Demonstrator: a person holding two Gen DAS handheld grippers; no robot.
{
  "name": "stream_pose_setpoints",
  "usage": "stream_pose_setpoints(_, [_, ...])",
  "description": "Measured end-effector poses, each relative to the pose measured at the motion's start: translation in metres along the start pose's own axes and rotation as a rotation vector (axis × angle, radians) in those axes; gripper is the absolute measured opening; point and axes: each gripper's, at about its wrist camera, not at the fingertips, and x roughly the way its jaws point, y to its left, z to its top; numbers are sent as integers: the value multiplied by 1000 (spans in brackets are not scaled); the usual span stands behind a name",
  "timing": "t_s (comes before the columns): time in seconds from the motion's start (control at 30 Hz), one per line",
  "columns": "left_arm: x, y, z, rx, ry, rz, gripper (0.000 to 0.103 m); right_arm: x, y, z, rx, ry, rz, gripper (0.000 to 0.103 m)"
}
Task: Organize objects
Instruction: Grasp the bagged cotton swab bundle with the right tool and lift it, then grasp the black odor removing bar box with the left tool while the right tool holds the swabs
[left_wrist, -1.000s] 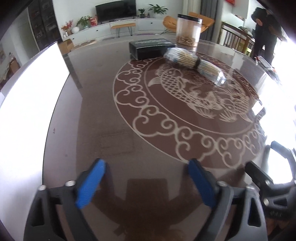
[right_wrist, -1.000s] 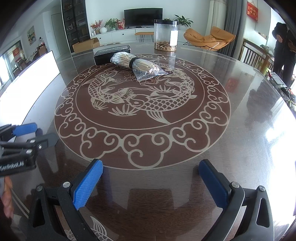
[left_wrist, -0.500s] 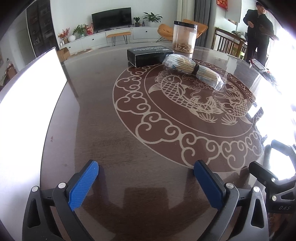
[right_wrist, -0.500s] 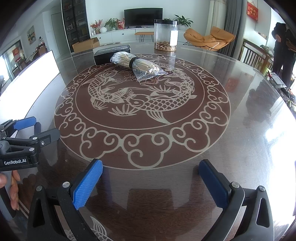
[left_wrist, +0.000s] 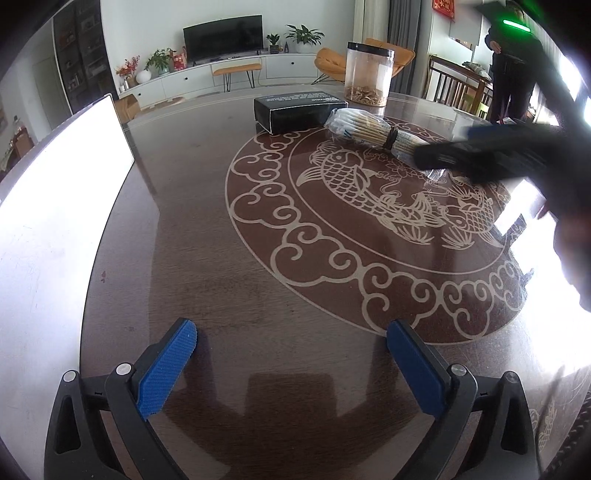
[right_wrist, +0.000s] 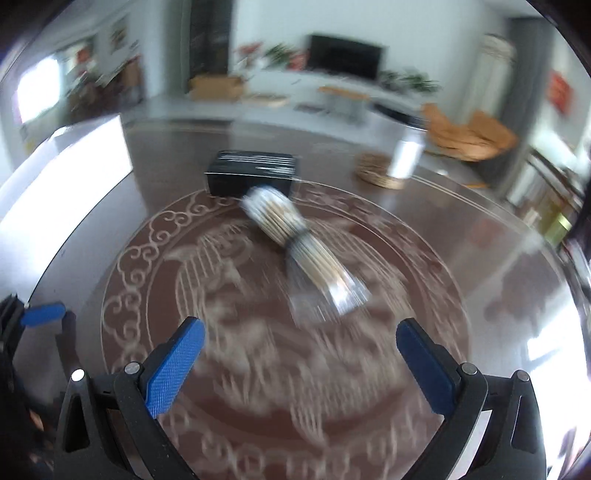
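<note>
Nothing organized yet: the bagged stick bundle lies on the table, touching the near-right corner of the black box, with the clear jar just behind the box. Right gripper has jaws wide apart and empty, pointing at the bundle but short of it; that view is motion-blurred. Left gripper is also spread, empty, well back from the box, so all picking and placing is left.

Left tool gaping over table; bundle touching black box.
</note>
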Motion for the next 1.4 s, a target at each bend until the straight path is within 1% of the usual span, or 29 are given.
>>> stream_pose_setpoints(0.07, [0,0,0,0,0,0,103,23,2,15,-26,61,40,103])
stream_pose_setpoints(0.13, [0,0,0,0,0,0,103,49,6,24,-67,113,48,103])
stream_pose_setpoints(0.17, [0,0,0,0,0,0,103,58,9,27,-87,126,32,103])
stream_pose_setpoints(0.2, [0,0,0,0,0,0,103,65,9,29,-83,119,40,103])
stream_pose_setpoints(0.27, [0,1,1,0,0,0,103,71,1,32,-14,117,84,103])
stream_pose_setpoints(0.33, [0,1,1,-1,0,0,103,74,-4,30,50,98,108,100])
stream_pose_setpoints(0.37, [0,1,1,-1,0,0,103,69,-6,26,65,57,93,87])
stream_pose_setpoints(0.4, [0,1,1,-1,0,0,103,64,-7,24,79,31,88,68])
stream_pose_setpoints(0.43, [0,0,1,-1,0,0,103,60,-9,21,98,22,80,58])
stream_pose_setpoints(0.47, [0,0,1,-1,-1,0,103,56,-11,20,118,20,73,38])
stream_pose_setpoints(0.5, [0,0,1,-1,-1,0,103,51,-16,13,156,19,91,30])
stream_pose_setpoints(0.57, [0,0,1,-1,-1,0,103,41,-21,-2,196,16,66,30])
stream_pose_setpoints(0.6, [0,0,1,-1,-1,0,103,31,-22,-17,195,12,19,30])
stream_pose_setpoints(0.67, [-1,0,1,-1,-1,2,103,12,-24,-46,206,-3,-41,30])
stream_pose_setpoints(0.8, [-1,0,0,-4,-1,3,103,-29,-32,-105,304,-26,-110,30])
stream_pose_setpoints(0.87, [-1,0,0,-4,-2,5,103,-47,-34,-131,354,-49,-117,32])
stream_pose_setpoints(0.93, [0,0,1,-6,-1,7,103,-61,-35,-150,392,-66,-125,42])
stream_pose_setpoints(1.0, [0,0,1,-2,1,7,103,-68,-38,-157,428,-64,-118,70])
stream_pose_setpoints(1.03, [0,-1,1,-2,3,7,103,-69,-39,-160,438,-62,-115,73])
stream_pose_setpoints(1.07, [1,0,3,-6,15,6,103,-69,-40,-158,441,-61,-116,75])
stream_pose_setpoints(1.1, [3,-1,8,-6,54,11,103,-68,-39,-157,436,-57,-120,76])
stream_pose_setpoints(1.13, [8,-1,15,-2,97,4,103,-67,-37,-156,423,-50,-125,78])
stream_pose_setpoints(1.17, [15,-3,27,29,175,-15,103,-60,-37,-152,410,-42,-127,83])
stream_pose_setpoints(1.2, [24,-8,41,82,241,-44,103,-59,-33,-151,393,-33,-130,86])
stream_pose_setpoints(1.23, [31,-12,56,138,285,-75,103,-57,-31,-150,382,-27,-132,87])
stream_pose_setpoints(1.27, [35,-14,67,173,294,-87,103,-55,-30,-148,375,-23,-132,89])
stream_pose_setpoints(1.3, [38,-16,86,217,278,-87,103,-56,-30,-150,372,-23,-127,90])
stream_pose_setpoints(1.33, [39,-17,103,253,250,-77,103,-57,-31,-152,373,-24,-123,90])
stream_pose_setpoints(1.4, [49,-21,147,375,188,-51,103,-57,-33,-153,379,-29,-113,91])
